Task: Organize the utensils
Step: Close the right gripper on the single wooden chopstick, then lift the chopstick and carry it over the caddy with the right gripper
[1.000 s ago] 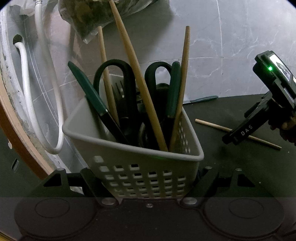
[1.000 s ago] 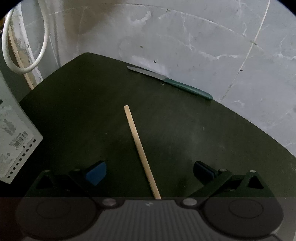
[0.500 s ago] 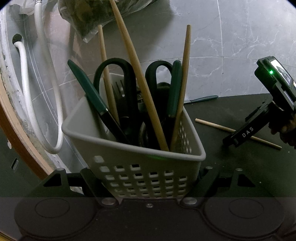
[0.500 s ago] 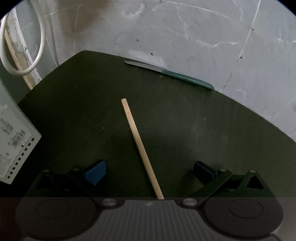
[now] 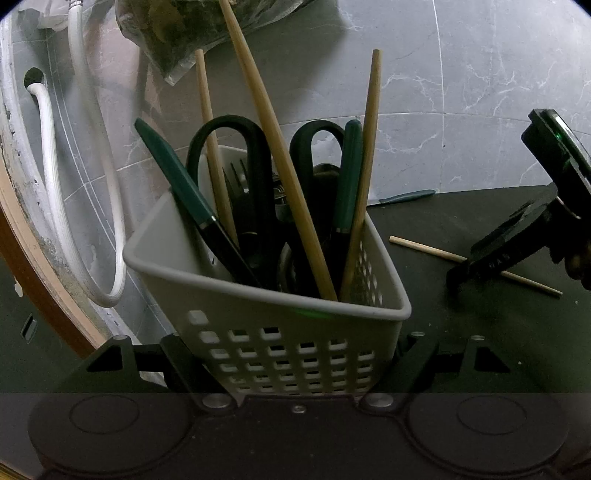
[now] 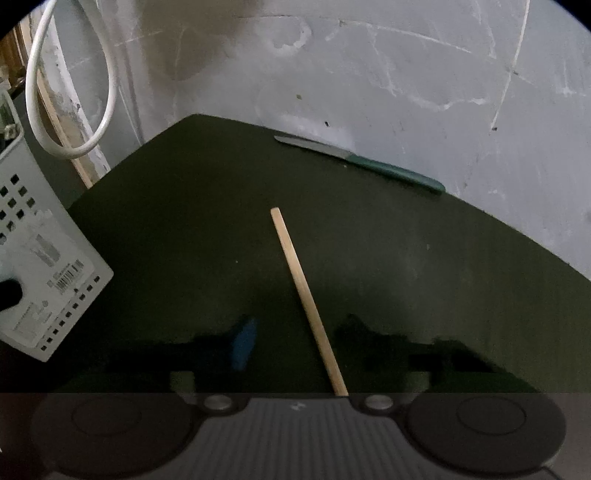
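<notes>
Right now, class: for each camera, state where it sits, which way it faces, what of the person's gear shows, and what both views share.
Left wrist: on the left hand-held gripper, facing the white basket of utensils clamped between its fingers; the right hand-held gripper shows at right.
Right wrist: on the right hand-held gripper, looking down at the dark table; its fingers straddle the loose chopstick.
Shared: basket, chopstick, green-handled knife, white hose.

White hose (image 5: 55,192) loops down the marble wall (image 5: 461,74) — plastic bag (image 5: 177,33) above.
</notes>
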A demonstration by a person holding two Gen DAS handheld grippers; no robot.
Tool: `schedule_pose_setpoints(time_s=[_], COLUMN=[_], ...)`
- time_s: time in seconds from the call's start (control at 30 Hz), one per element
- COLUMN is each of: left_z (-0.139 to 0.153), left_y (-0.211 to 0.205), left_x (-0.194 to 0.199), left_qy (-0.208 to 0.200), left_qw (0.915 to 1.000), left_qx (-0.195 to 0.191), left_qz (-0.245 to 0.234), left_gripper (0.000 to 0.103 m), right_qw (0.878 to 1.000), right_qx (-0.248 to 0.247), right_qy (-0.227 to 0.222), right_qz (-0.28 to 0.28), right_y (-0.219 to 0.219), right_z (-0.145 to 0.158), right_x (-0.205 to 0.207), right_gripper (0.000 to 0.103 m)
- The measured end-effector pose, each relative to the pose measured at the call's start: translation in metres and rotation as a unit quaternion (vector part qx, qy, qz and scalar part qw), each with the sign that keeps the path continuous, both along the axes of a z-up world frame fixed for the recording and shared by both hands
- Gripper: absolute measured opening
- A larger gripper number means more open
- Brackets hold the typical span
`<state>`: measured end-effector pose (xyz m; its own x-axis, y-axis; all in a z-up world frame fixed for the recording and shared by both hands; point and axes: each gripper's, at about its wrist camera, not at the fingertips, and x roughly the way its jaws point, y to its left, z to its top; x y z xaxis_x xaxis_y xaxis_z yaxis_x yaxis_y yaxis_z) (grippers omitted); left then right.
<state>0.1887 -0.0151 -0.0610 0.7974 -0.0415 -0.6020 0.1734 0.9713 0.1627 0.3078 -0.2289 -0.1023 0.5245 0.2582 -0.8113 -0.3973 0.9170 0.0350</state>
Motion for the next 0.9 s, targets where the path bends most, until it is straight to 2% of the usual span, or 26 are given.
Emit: schedule_pose_setpoints(time_s=[0.03,0.1,0.17,0.2,0.47,0.63,0.77,0.9], left_z=[0.0,0.0,0.0,-0.001,0.0,0.0,0.0,0.0], left_y=[0.0,0.0,0.0,0.0,0.0,0.0,0.001,0.001], left_x=[0.0,0.0,0.0,-0.001,-0.001,-0.001,-0.002,-0.002], left_qy=[0.0,0.0,-0.001,-0.001,-0.002,-0.003,-0.005,-0.005], left_qw=[1.0,1.0,1.0,1.0,1.0,1.0,1.0,1.0], left_qx=[0.0,0.0,0.001,0.001,0.0,0.0,0.0,-0.001], left_qz=[0.0,0.0,-0.001,-0.001,-0.003,-0.004,-0.005,-0.007], left_gripper=[0.082,0.082,0.082,0.082,0.081,0.081,0.081,0.081], right_qw=[1.0,1.0,1.0,1.0,1.0,0.997,0.991,0.977], right_qx=[0.0,0.0,-0.001,-0.003,0.005,0.056,0.111,0.17], right_qy=[0.0,-0.001,-0.001,-0.001,-0.002,-0.007,-0.039,-0.107], right_qz=[-0.001,-0.001,0.001,0.004,-0.015,-0.043,-0.064,-0.065], right_y=[0.001,0.002,0.004,0.005,0.005,-0.014,-0.031,-0.044], right_z=[0.001,0.001,0.001,0.001,0.001,0.007,0.024,0.057], right_x=[0.0,0.001,0.0,0.0,-0.013,-0.025,-0.041,-0.062], right_gripper=[0.036,0.02,0.01,0.008,0.006,0.006,0.006,0.007])
